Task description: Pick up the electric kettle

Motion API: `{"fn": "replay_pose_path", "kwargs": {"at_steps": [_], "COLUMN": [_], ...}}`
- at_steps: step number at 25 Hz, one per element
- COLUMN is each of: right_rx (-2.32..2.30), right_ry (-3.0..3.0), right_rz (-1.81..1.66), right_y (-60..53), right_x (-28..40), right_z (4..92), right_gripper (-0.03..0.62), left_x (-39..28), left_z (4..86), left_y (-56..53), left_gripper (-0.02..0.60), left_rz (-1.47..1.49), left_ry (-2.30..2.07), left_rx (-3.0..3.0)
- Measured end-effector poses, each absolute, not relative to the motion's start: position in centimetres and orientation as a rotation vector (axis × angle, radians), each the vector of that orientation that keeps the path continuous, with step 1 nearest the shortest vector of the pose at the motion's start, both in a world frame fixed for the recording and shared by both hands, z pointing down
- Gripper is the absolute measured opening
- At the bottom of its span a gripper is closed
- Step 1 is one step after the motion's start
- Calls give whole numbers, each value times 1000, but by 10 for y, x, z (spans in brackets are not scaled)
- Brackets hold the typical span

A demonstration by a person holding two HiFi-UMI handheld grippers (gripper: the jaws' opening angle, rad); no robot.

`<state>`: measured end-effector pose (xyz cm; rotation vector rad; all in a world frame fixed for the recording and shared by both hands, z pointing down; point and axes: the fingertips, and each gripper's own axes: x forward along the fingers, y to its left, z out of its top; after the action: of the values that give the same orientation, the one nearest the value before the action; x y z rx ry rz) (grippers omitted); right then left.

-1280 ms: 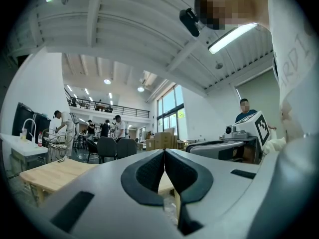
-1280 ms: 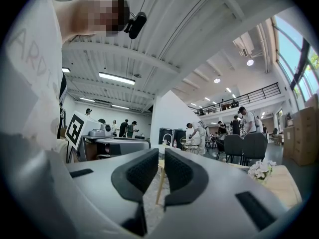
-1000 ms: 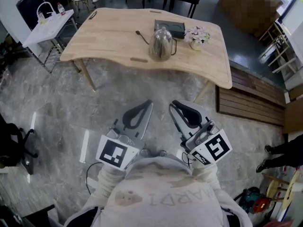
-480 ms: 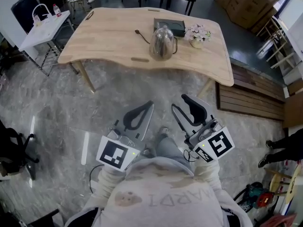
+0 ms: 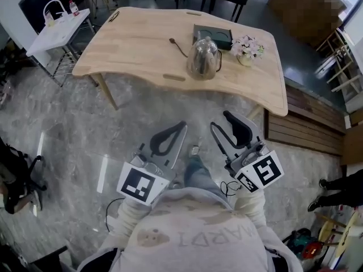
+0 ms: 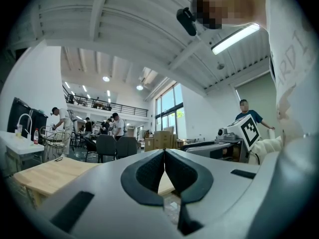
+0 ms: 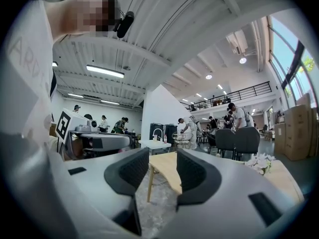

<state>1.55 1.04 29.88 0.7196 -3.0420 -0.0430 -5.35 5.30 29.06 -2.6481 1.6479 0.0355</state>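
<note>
Clearly, the kettle (image 5: pixel 203 60) is not yet within reach. It stands upright on the tabletop (image 5: pixel 136 44), close to the near edge, straight ahead of both tools and well apart from them. Its handle (image 5: pixel 219 61) sticks out to the right in the head view, so I judge the right hand-held gripper (image 5: pixel 221 123) better placed for it (it also looks slightly nearer). Its jaws have just been opening and now stand wide apart, with nothing between them. The left hand-held gripper (image 5: pixel 179 128) has its jaws pressed together and holds nothing. Both point level toward the tabletop.
</note>
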Motion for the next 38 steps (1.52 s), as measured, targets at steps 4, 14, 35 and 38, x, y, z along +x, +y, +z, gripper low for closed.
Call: {"fn": "replay_pose_path", "kwargs": {"at_steps": [4, 14, 35, 38], "right_rx": [703, 661, 512, 479], "right_ry": [-3039, -3005, -2858, -2845], "right_rz": [-26, 36, 207, 242], "right_y": [-24, -111, -241, -254], "right_x": [9, 2, -5, -7], "right_z": [303, 321, 402, 421], "right_gripper": [161, 166, 181, 184], "left_x": [-60, -67, -68, -67], "left_z": [291, 295, 316, 321], "left_y": [22, -55, -174, -183], "left_gripper": [12, 14, 13, 14], "left_rz": [29, -19, -90, -105], "left_ry": [1662, 1709, 1795, 1792], "left_rx": [-2643, -2647, -2683, -2688]}}
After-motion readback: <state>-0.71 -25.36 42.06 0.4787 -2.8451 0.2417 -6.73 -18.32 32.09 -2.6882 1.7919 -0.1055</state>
